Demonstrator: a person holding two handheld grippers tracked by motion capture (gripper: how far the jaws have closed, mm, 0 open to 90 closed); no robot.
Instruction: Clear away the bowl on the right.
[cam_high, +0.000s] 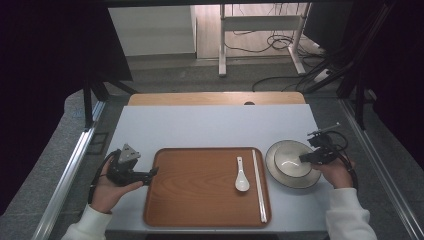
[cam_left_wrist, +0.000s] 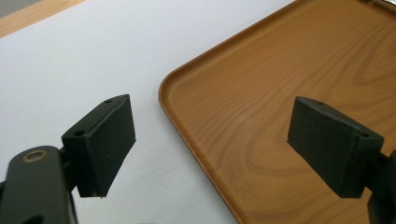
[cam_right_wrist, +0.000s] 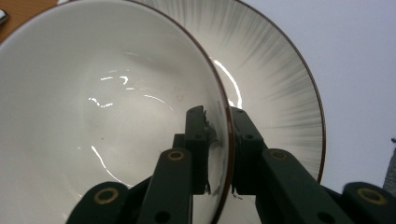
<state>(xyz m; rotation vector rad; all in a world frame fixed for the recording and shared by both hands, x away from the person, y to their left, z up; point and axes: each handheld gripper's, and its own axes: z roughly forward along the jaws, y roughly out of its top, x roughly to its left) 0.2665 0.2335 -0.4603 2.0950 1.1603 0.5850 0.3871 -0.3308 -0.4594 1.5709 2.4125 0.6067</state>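
Observation:
A white bowl (cam_high: 289, 161) sits in a white plate (cam_high: 280, 177) with a grey-streaked rim, right of the wooden tray (cam_high: 200, 200). My right gripper (cam_high: 302, 159) is shut on the bowl's right rim. The right gripper view shows the bowl (cam_right_wrist: 107, 107) and the plate (cam_right_wrist: 275, 84) close up, with the right gripper (cam_right_wrist: 223, 121) holding one jaw inside the rim and one outside. My left gripper (cam_high: 154, 172) rests at the tray's left edge. In its own view the left gripper (cam_left_wrist: 215, 135) stands open and empty, straddling the edge of the tray (cam_left_wrist: 280, 70).
A white spoon (cam_high: 242, 176) and a pair of pale chopsticks (cam_high: 259, 185) lie on the tray's right part. The tray rests on a white table top (cam_high: 210, 125) with a wooden strip at the far edge. A metal frame leg and cables are on the floor beyond.

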